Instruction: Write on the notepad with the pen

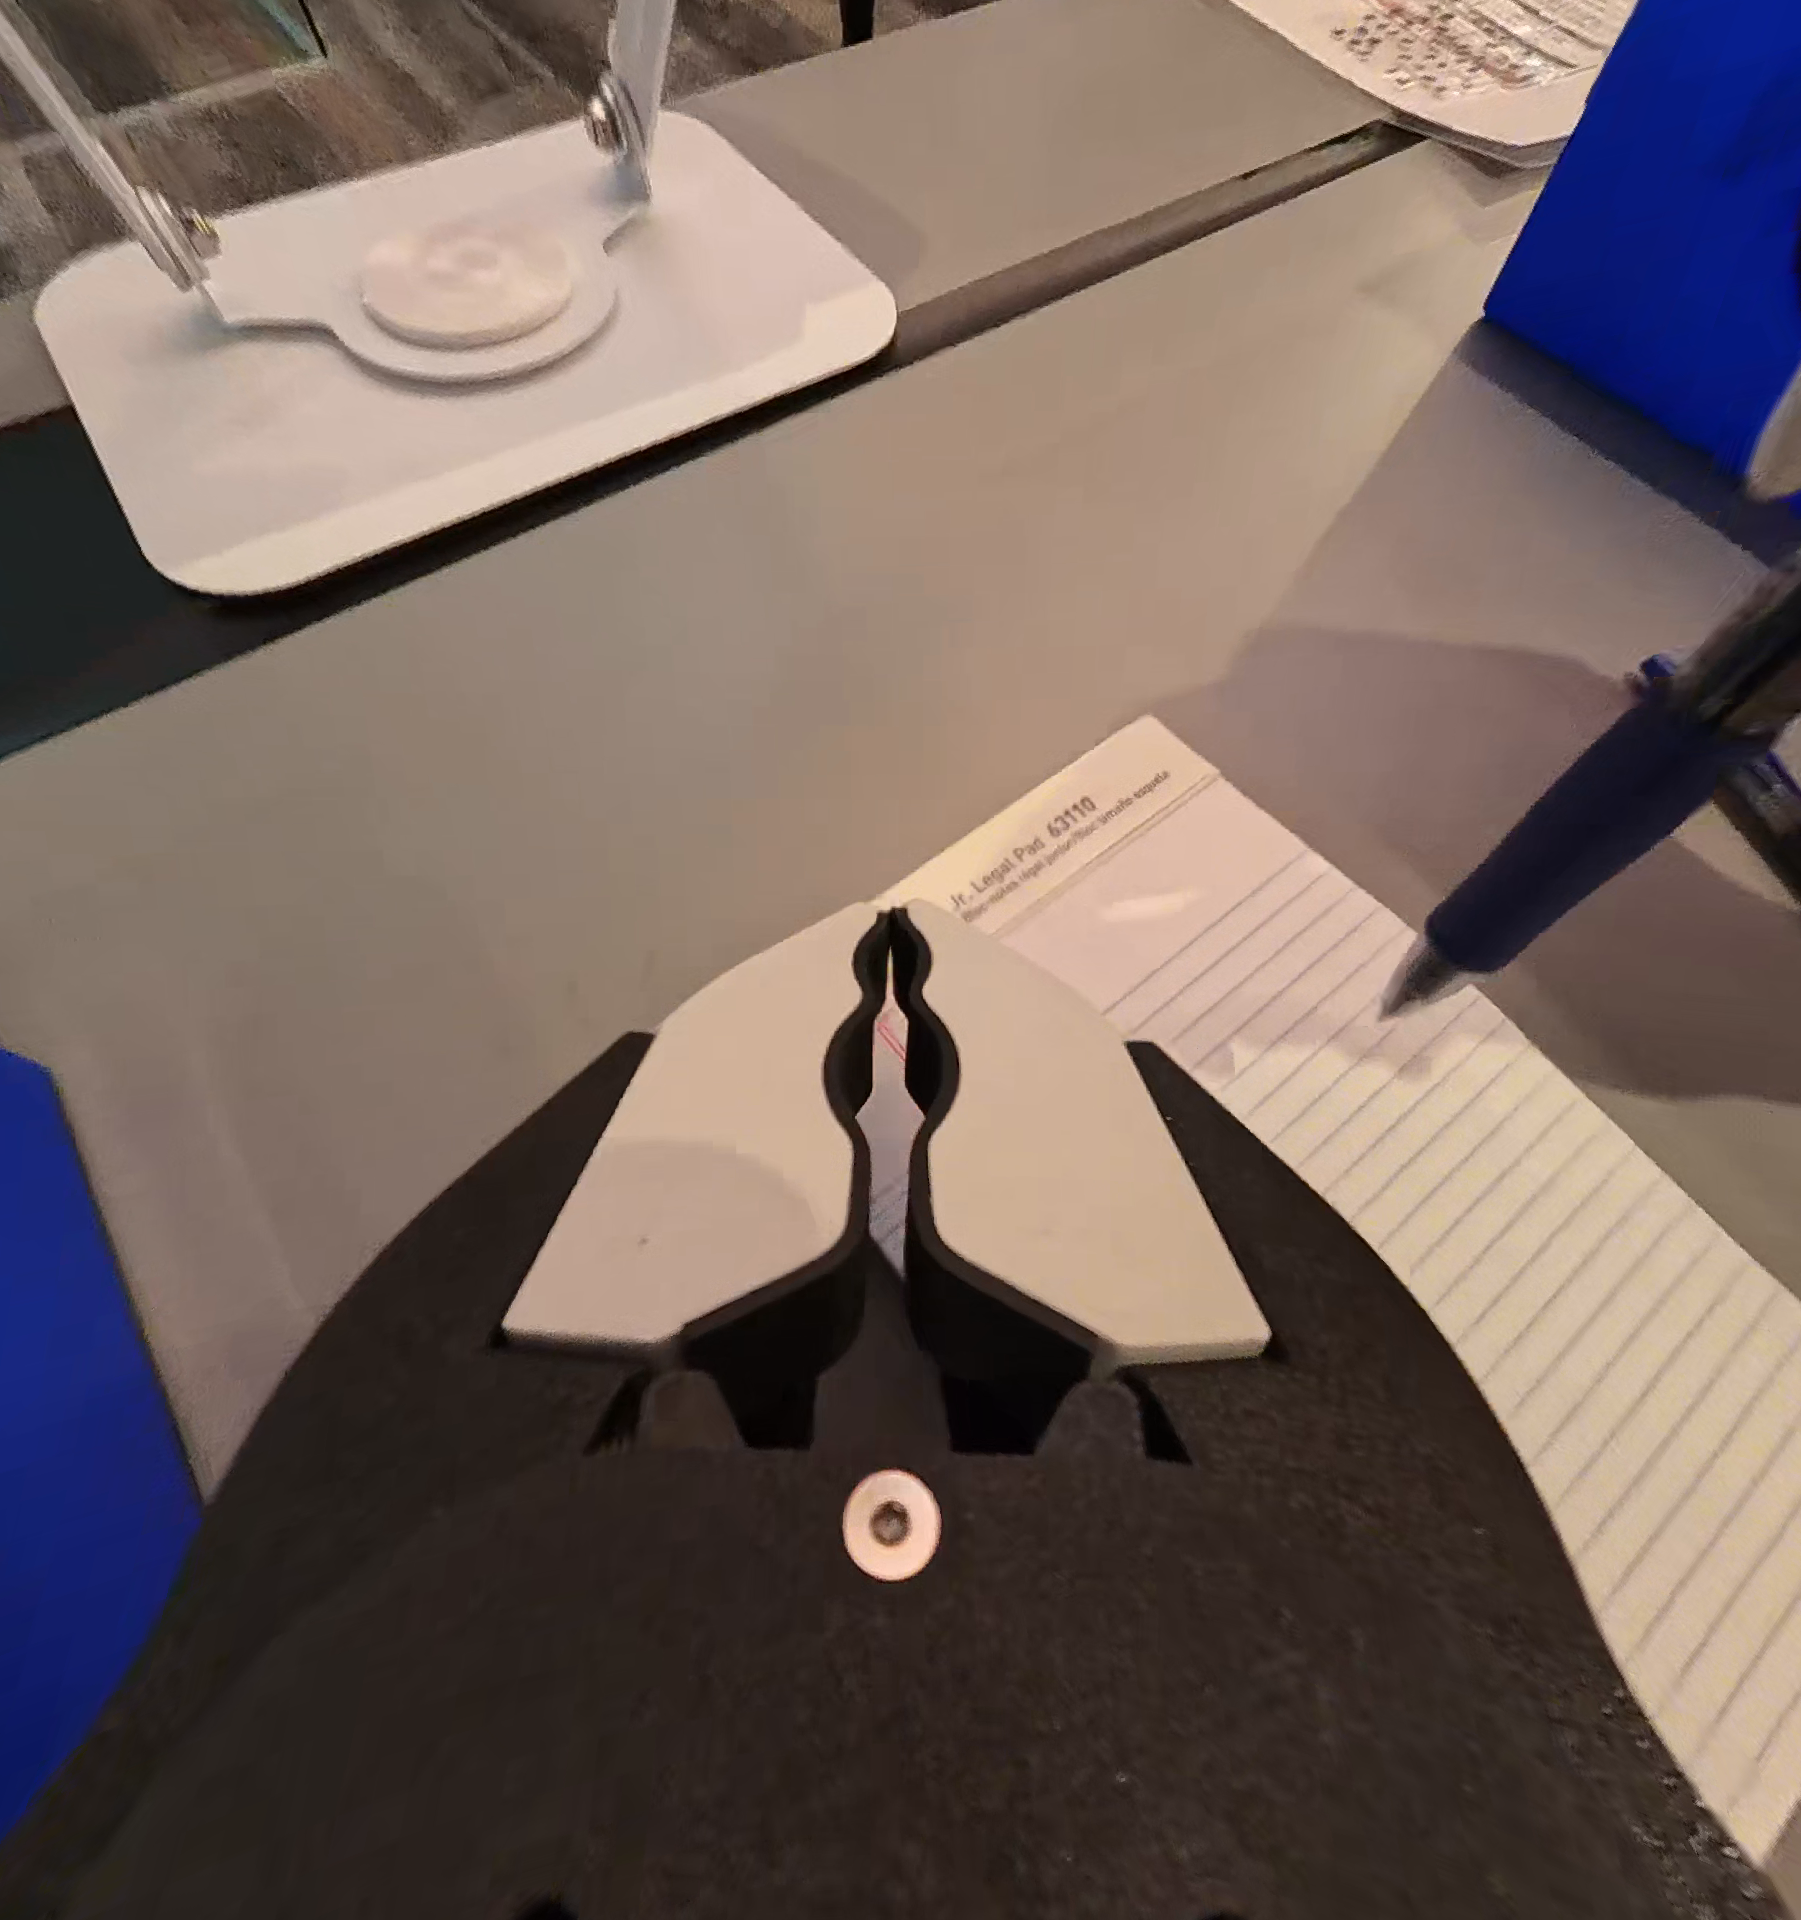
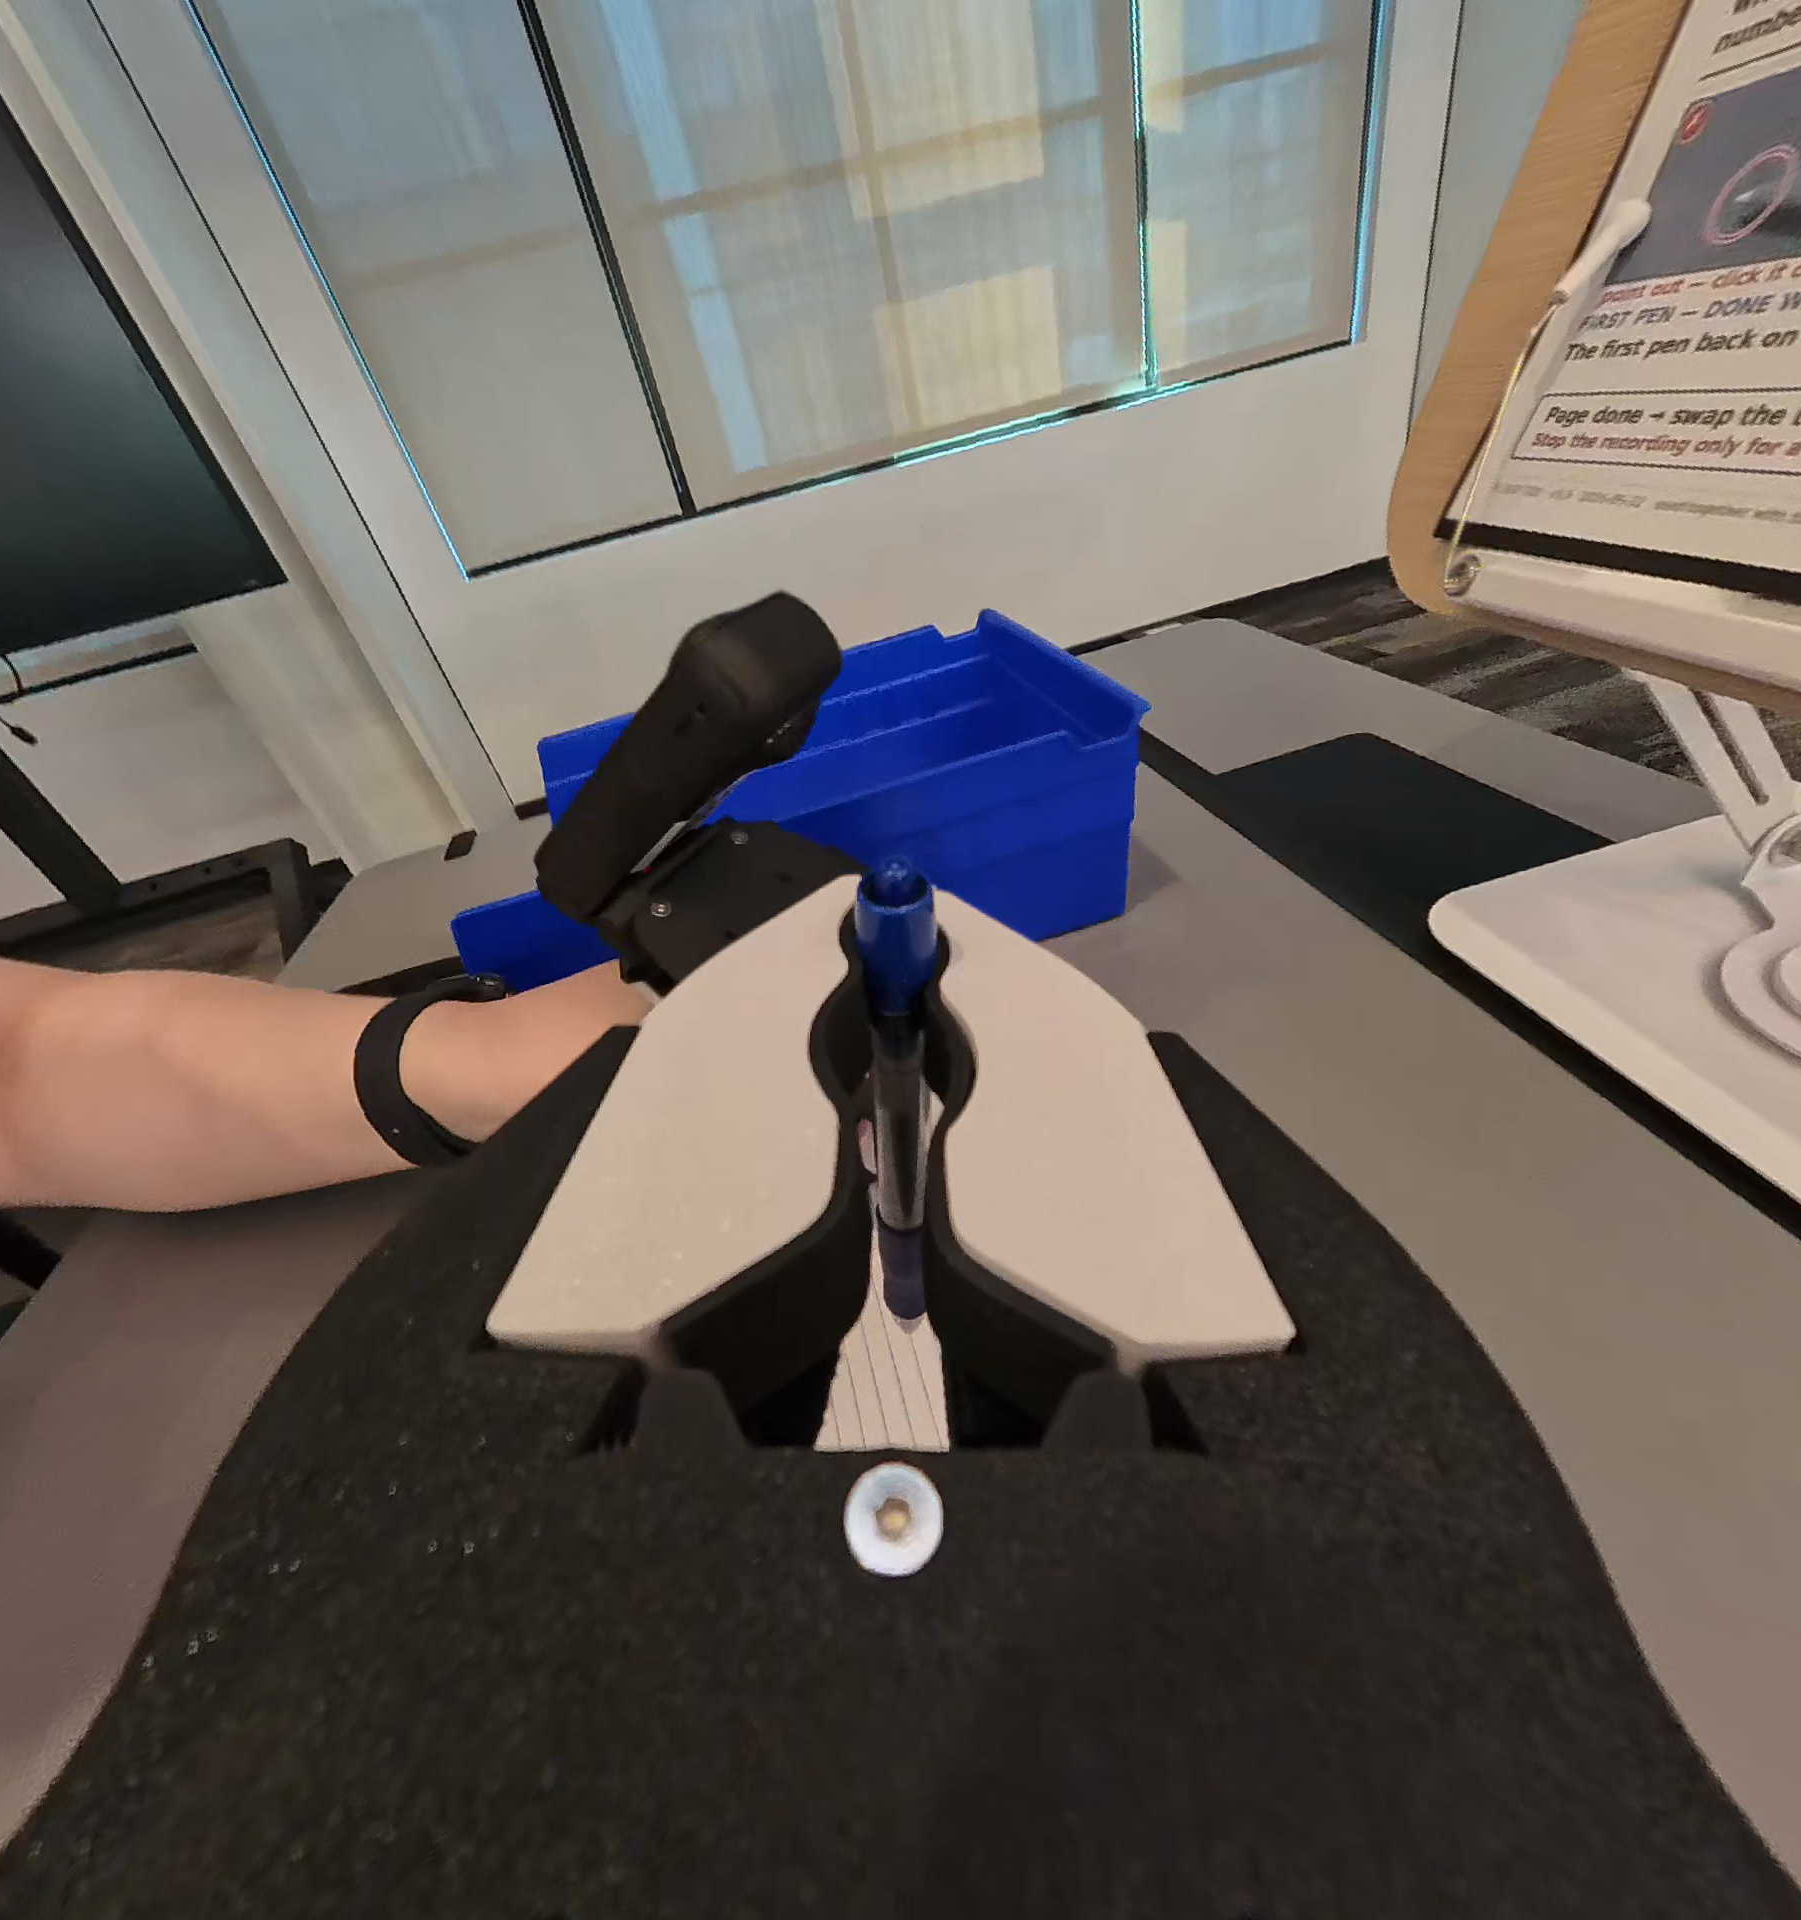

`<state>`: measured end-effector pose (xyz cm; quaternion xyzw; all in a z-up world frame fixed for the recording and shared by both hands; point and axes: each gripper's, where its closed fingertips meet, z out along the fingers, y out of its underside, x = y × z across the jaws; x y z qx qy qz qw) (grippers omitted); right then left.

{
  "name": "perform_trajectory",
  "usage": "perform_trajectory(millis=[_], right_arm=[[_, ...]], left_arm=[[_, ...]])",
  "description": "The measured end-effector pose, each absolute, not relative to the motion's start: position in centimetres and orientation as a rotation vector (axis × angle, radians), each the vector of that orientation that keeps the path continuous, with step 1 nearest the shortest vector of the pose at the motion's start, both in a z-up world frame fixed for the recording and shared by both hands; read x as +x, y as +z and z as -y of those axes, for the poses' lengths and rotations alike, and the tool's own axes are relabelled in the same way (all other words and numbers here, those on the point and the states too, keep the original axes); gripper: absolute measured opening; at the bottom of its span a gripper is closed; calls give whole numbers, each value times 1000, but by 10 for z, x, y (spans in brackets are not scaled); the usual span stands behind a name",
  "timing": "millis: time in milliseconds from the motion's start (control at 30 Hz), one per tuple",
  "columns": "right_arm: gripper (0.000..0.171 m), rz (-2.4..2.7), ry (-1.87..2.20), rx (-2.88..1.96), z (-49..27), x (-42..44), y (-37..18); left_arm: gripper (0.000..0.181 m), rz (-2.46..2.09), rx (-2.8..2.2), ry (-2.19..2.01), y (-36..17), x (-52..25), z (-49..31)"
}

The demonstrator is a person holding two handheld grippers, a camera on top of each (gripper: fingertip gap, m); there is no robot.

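1. Left wrist view: my left gripper (image 1: 893, 928) has its fingers pressed together, holding nothing, over the top-left corner of the lined notepad (image 1: 1478, 1195) on the grey table (image 1: 563, 748). Blue pen (image 1: 1561, 862) tip touches the page.
2. Right wrist view: my right gripper (image 2: 894, 935) pinches the pen (image 2: 894, 1049), tip down over the notepad (image 2: 891, 1392). Blue bin (image 2: 979, 758) behind.

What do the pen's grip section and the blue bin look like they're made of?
Pen: the dark blue grip looks like matte rubber, soft and unreflective; the barrel above seems glossy clear plastic with glints. Blue bin: probably rigid moulded plastic, with uniform colour, a slight sheen and stepped edges.
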<state>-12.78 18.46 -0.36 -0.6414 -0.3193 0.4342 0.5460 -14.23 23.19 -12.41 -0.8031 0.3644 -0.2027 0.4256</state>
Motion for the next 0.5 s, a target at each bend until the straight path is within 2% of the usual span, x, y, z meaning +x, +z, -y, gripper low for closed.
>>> perform_trajectory(millis=[233,500], right_arm=[[4,754,981,-1493,-180,-112,17],[4,695,965,-1501,-164,-80,29]], left_arm=[[0,-997,-2143,-480,-146,-144,-222],[0,-1130,-2112,-604,-148,-107,-184]])
